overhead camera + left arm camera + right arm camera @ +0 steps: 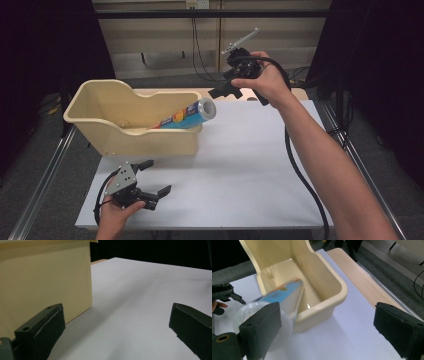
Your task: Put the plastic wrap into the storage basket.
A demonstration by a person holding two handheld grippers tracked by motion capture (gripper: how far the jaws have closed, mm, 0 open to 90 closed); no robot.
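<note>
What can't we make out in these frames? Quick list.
- Blue canister: its lower end is hidden by the wall of the cream bin in the high view; label print too small to read.
- Canister lid, right gripper view: blurred and partly covered by that gripper's near jaw.
- Bin, left gripper view: only an outer wall shows; the rest is cut off by the frame's edge.

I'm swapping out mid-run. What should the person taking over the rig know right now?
Left gripper: open, holds nothing, low over the table's near left corner, just in front of the bin.
Right gripper: open, holds nothing, raised above the table's far edge.
Tube can: leans inside the cream bin, its silver end sticking out over the bin's right rim.
Done: can is in the bin, both jaws off it.
Left: probably to seat the can fully, if needed.
</note>
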